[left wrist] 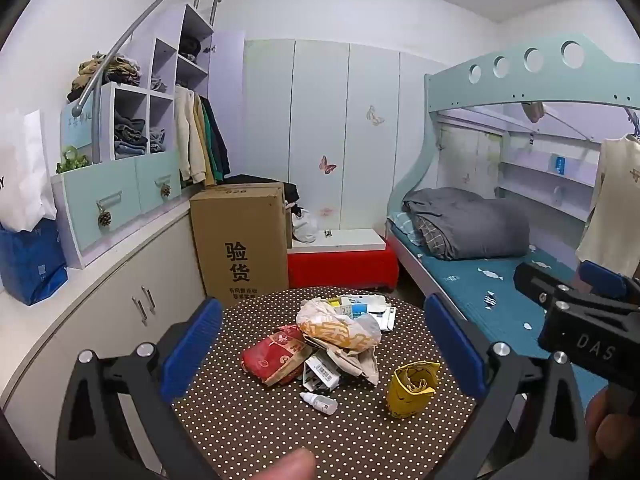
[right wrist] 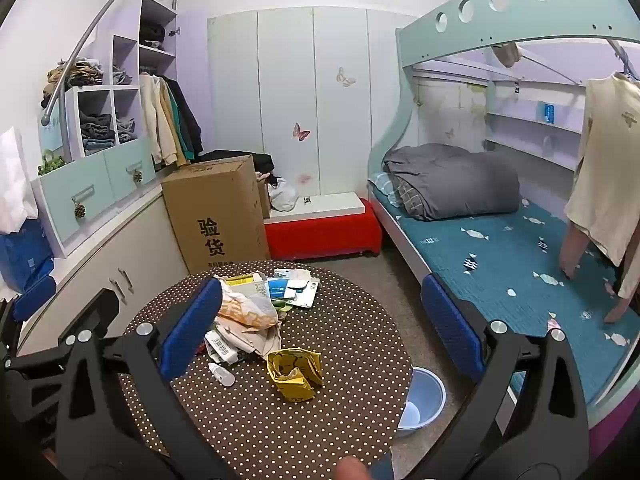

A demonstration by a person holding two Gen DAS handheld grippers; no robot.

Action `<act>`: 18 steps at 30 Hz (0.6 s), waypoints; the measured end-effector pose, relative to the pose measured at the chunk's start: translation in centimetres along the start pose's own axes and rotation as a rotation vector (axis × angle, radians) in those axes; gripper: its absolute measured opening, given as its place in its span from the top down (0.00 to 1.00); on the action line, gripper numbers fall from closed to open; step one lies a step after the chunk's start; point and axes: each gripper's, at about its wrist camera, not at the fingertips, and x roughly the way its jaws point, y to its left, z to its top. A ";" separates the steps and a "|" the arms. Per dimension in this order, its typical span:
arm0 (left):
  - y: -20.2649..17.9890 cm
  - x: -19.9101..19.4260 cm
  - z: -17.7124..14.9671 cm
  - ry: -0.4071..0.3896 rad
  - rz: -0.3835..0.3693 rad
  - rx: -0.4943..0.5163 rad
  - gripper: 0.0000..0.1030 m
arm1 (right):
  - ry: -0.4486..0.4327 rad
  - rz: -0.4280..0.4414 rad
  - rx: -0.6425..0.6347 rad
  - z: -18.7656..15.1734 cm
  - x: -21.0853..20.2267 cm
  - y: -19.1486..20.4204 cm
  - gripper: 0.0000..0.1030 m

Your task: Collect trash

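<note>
Ahead, trash [left wrist: 340, 340] lies between wide left tongs [left wrist: 320, 352]

Matt dotted cloth covers the desk [left wrist: 320, 432], where crumpled paper wrappers [left wrist: 340, 330] lie beside a glossy yellow foil pouch [left wrist: 410, 388], a smooth plastic dropper bottle [left wrist: 319, 402] and printed cardboard cartons [right wrist: 292, 286].

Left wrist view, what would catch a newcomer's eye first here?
The heap of wrappers in the middle of the dotted round table, with a yellow bag to its right. Behind stands a tall cardboard box; the bunk bed fills the right.
</note>
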 end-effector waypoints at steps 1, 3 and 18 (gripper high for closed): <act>0.0 0.0 0.0 0.000 0.000 0.001 0.04 | -0.001 0.001 -0.001 0.0 0.0 0.0 0.05; 0.0 0.0 0.0 0.001 0.000 0.003 0.04 | 0.003 -0.003 -0.002 0.0 0.0 0.0 0.05; 0.0 -0.6 0.8 -0.006 0.004 0.004 0.04 | -0.001 0.008 0.007 0.4 -0.3 0.1 0.05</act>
